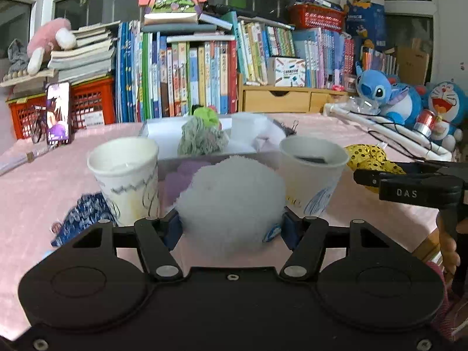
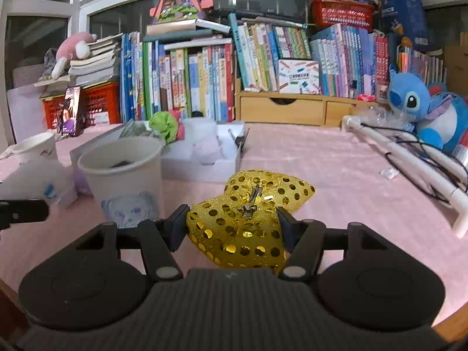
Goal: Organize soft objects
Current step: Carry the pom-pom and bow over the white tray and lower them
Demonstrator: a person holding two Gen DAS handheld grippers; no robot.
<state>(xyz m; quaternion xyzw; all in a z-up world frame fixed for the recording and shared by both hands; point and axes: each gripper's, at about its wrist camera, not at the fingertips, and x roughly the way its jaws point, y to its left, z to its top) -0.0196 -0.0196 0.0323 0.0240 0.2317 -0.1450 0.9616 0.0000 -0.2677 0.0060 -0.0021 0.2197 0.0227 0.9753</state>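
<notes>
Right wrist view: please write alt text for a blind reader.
The right hand-held gripper is closed on a gold sequined bow over a pink tablecloth. A white paper cup stands left, bookshelves behind.

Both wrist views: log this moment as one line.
left tongs: shut on white pompom | right tongs: shut on gold sequin bow | white tray: holds other soft items
</notes>
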